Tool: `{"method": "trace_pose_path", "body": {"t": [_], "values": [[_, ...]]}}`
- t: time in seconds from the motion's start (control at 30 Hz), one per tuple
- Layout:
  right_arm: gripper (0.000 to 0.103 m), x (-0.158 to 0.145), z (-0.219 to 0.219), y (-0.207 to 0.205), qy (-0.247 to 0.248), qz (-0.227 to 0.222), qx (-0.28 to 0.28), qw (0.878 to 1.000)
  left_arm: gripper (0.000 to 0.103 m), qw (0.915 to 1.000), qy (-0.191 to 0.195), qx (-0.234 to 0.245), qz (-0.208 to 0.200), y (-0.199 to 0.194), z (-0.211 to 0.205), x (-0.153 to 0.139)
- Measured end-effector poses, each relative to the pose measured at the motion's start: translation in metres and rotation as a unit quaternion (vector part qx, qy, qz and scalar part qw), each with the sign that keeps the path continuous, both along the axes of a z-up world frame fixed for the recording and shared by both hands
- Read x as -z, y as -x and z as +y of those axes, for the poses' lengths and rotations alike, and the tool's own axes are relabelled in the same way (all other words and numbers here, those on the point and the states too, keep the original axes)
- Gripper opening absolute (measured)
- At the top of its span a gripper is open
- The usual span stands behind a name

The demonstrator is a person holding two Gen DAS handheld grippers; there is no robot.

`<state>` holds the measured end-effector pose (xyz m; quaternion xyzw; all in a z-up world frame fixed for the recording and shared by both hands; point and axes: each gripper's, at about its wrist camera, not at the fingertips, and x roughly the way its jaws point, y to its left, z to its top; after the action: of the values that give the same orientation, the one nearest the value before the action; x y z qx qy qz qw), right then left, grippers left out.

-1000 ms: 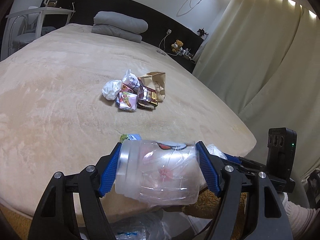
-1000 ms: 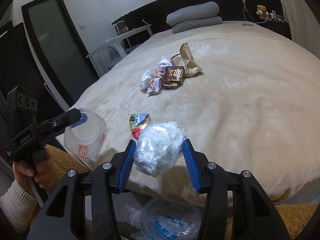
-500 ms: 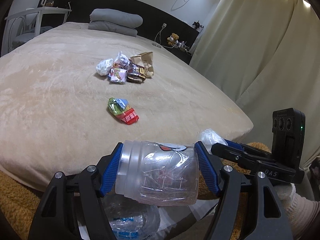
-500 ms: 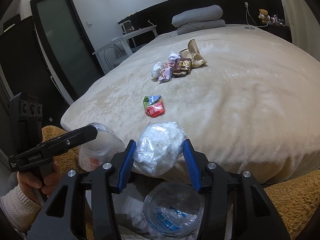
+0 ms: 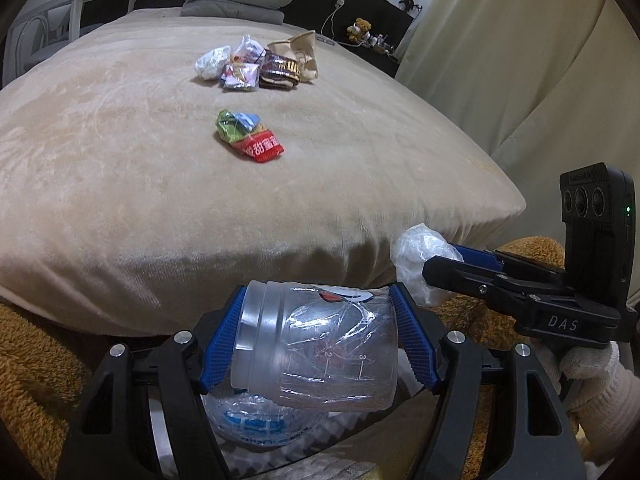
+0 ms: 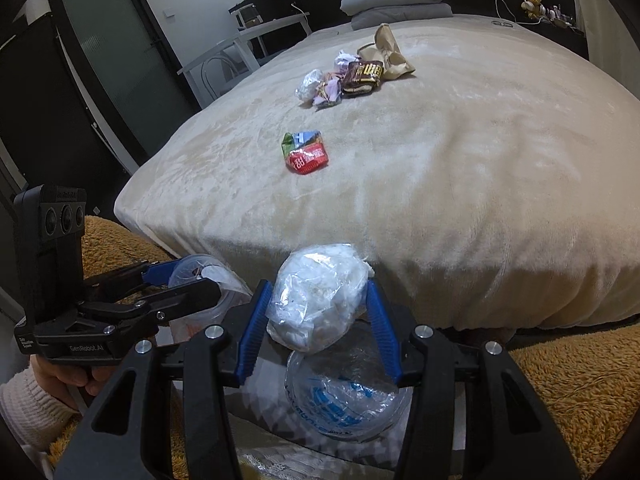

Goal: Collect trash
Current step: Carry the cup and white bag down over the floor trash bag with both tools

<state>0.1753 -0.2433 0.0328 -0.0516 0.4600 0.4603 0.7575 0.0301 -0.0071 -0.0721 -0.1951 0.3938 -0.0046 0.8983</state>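
Two grippers loaded, left gripper (image 5: 320, 344) clamping clear plastic jar (image 5: 316, 348), right gripper (image 6: 318, 320) pinching crumpled plastic bag (image 6: 316, 300)

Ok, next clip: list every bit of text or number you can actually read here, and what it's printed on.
"DAS": on the right gripper body, left wrist view.
"GenRobot.AI": on the left gripper body, right wrist view.
"2", "3": scale marks on the clear plastic cup.
Red and green wrapper: white characters, too blurred to read.
Brown wrapper: gold print, unreadable.
Clear bag below: blue print, unreadable.

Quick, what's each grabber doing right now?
Left gripper: closed on a clear crumpled plastic jar.
Right gripper: closed on a white crumpled plastic bag wad.
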Motion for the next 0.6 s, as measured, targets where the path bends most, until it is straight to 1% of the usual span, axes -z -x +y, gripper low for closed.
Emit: {"method": "trace_pose_path", "body": {"t": [0.1, 0.27, 0.43, 0.6], "values": [[0.049, 0.011, 0.002, -0.002, 0.018, 0.02, 0.0, 1.0, 0.07, 0.9997, -0.002, 0.001, 0.024, -0.003, -0.001, 0.011], [0.049, 0.033, 0.009, -0.008, 0.053, 0.06, 0.001, 0.997, 0.07, 0.9968, 0.011, 0.002, 0.08, -0.013, 0.0, 0.036], [0.049, 0.058, 0.017, -0.014, 0.1, 0.101, 0.007, 0.99, 0.07, 0.9905, 0.017, 0.003, 0.136, -0.023, -0.002, 0.06], [0.049, 0.085, 0.023, -0.019, 0.148, 0.142, 0.013, 0.979, 0.07, 0.9823, 0.035, -0.001, 0.184, -0.03, 0.001, 0.085]]}}
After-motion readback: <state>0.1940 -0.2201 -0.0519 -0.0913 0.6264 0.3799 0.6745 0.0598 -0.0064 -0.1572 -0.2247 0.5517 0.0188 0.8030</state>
